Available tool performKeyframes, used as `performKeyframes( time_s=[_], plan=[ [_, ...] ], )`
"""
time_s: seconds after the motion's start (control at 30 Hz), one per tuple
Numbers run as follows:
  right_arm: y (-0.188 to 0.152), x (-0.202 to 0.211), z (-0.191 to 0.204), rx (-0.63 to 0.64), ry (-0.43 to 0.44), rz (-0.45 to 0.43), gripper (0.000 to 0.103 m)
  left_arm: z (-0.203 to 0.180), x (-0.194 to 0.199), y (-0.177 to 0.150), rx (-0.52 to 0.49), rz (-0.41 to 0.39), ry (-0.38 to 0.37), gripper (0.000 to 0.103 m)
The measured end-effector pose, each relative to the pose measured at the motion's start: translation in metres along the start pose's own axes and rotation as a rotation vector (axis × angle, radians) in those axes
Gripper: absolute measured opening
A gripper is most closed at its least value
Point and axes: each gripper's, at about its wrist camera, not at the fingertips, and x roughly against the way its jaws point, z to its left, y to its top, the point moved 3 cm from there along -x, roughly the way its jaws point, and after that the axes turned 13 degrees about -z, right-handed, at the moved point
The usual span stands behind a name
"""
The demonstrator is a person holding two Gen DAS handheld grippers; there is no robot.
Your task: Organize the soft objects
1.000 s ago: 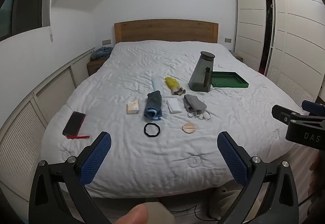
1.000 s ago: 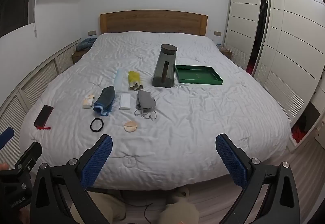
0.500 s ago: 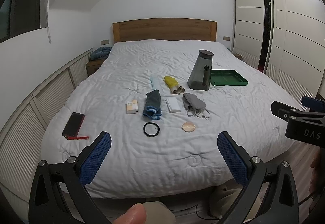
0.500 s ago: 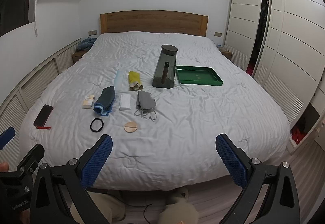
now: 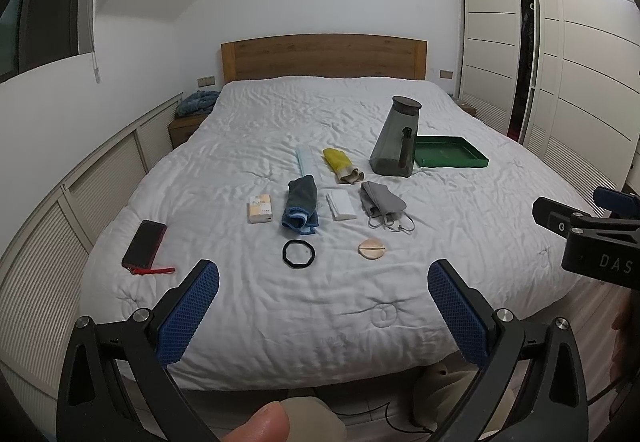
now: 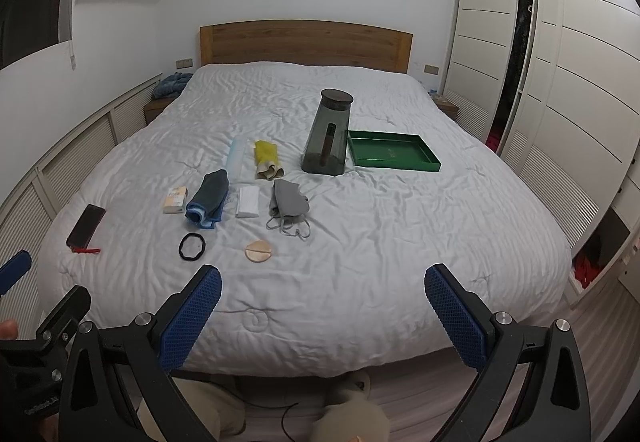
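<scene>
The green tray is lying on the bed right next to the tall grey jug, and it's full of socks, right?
Not quite. The green tray does lie on the bed right beside the tall grey jug, but it is not full of socks: it holds no cloth items. The right wrist view shows its bare green floor. The soft things still lie on the bedcover to the left of the jug.

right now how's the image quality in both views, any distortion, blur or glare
Left wrist view: strong fisheye bending of the wardrobe, dark vignette corners, the thumb tip soft and out of focus. Right wrist view: same curvature, even dim light, no glare, items on the bed sharp with faint shadows.
</scene>
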Motion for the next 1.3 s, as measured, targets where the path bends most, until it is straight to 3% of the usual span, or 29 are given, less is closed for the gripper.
performKeyframes(
  time_s=[0.97,1.3],
  plan=[
    [-0.002,-0.001,0.007,0.019,-0.004,0.0,0.103,0.004,-0.002,-0.007,0.006,0.008,-0.002,0.102],
    [-0.001,0.018,0.018,0.047,-0.013,-0.029,0.103,0.012,0.005,-0.004,0.028,-0.012,0.006,0.102]
  ],
)
